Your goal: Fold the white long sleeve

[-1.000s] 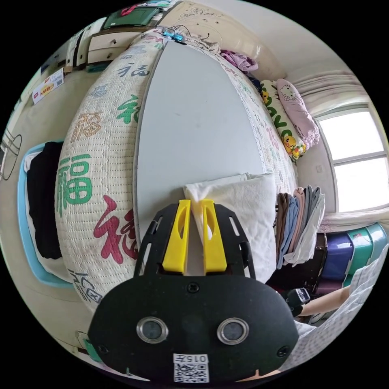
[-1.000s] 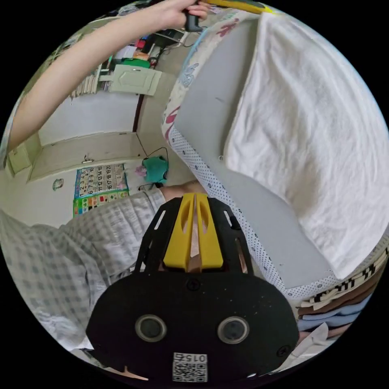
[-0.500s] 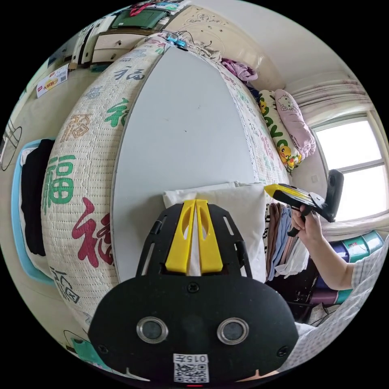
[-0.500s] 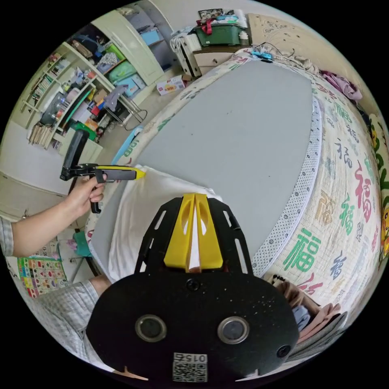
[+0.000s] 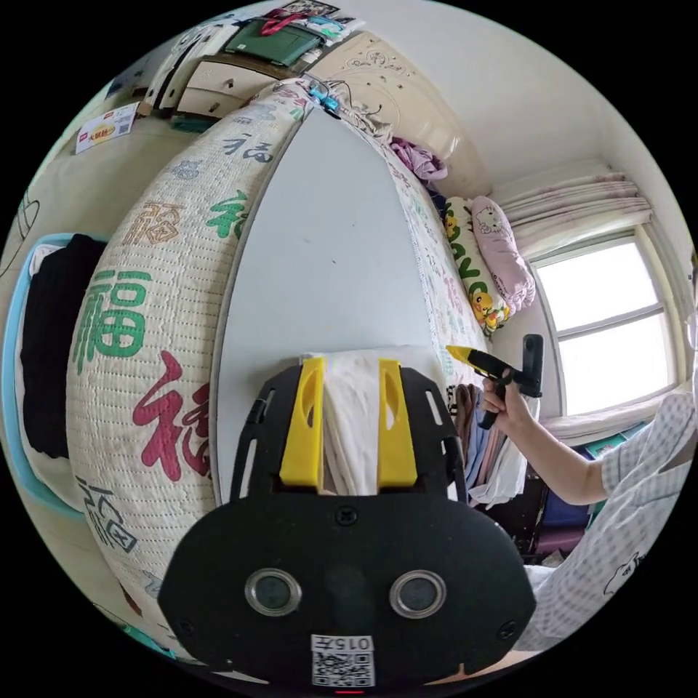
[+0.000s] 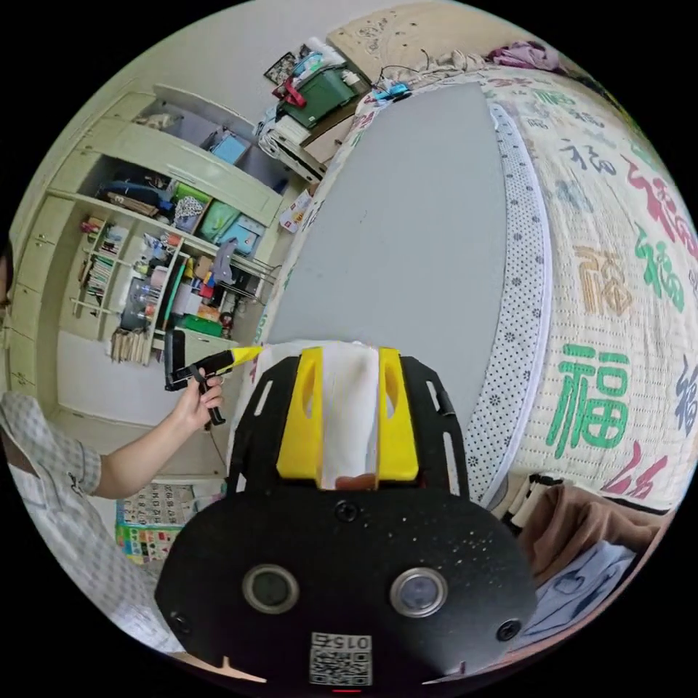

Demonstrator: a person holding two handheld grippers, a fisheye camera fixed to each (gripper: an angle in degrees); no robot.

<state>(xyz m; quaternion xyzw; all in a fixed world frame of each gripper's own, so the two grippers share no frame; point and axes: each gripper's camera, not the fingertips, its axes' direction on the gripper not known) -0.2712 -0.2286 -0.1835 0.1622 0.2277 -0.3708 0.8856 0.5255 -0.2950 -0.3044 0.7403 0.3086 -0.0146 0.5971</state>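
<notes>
The white long sleeve (image 5: 352, 422) lies folded into a small thick packet at the near end of a grey board (image 5: 327, 247) on the bed. My left gripper (image 5: 351, 361) is open, its yellow jaws standing either side of the packet's edge. The right gripper (image 5: 465, 356) is held by a hand at the packet's far corner in the left gripper view. In the right gripper view the folded white long sleeve (image 6: 349, 414) sits between the spread jaws of my open right gripper (image 6: 350, 351). The left gripper (image 6: 243, 354) touches the opposite corner there.
The grey board (image 6: 414, 218) rests on a quilt (image 5: 145, 291) printed with large characters. A stack of folded clothes (image 6: 582, 531) sits beside the bed's near end. A blue basket (image 5: 14, 407) holds dark clothing. Pillows (image 5: 494, 254) line the window side. Cluttered shelves (image 6: 160, 240) stand opposite.
Both grippers were shut half a second ago and now stand open around the folded packet. The right gripper has swung from the person's lap to the packet's corner.
</notes>
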